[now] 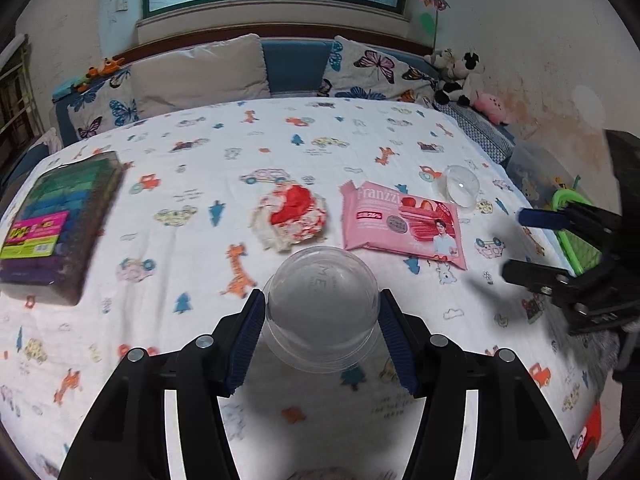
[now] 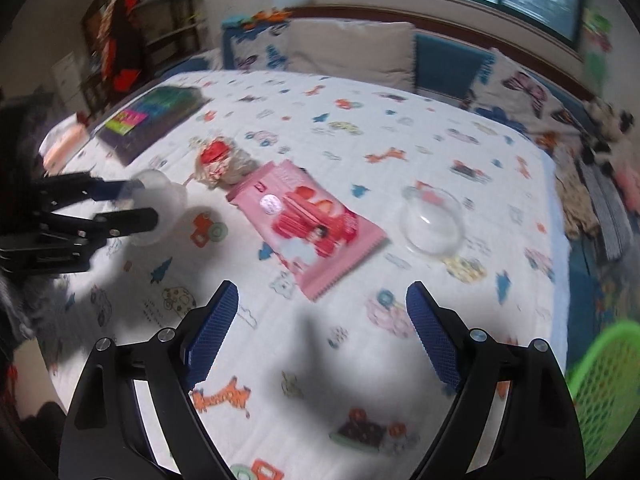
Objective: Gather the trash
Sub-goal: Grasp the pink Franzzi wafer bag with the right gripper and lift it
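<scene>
While left gripper [image 1: 322, 312] pinches clear cup [image 1: 322, 304] by its sides above bedsheet [image 1: 280, 140], you squeeze gently: thin plastic likely light, slick, crushable. Right gripper [image 2: 322, 328] spread, empty. Pink wrapper [image 2: 308, 224] limp; take its edge. Basket [image 2: 604, 384] at right.

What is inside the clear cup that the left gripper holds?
The clear cup between the left gripper pads looks empty; only the printed bedsheet shows through it. Its bottom is not visible.
</scene>
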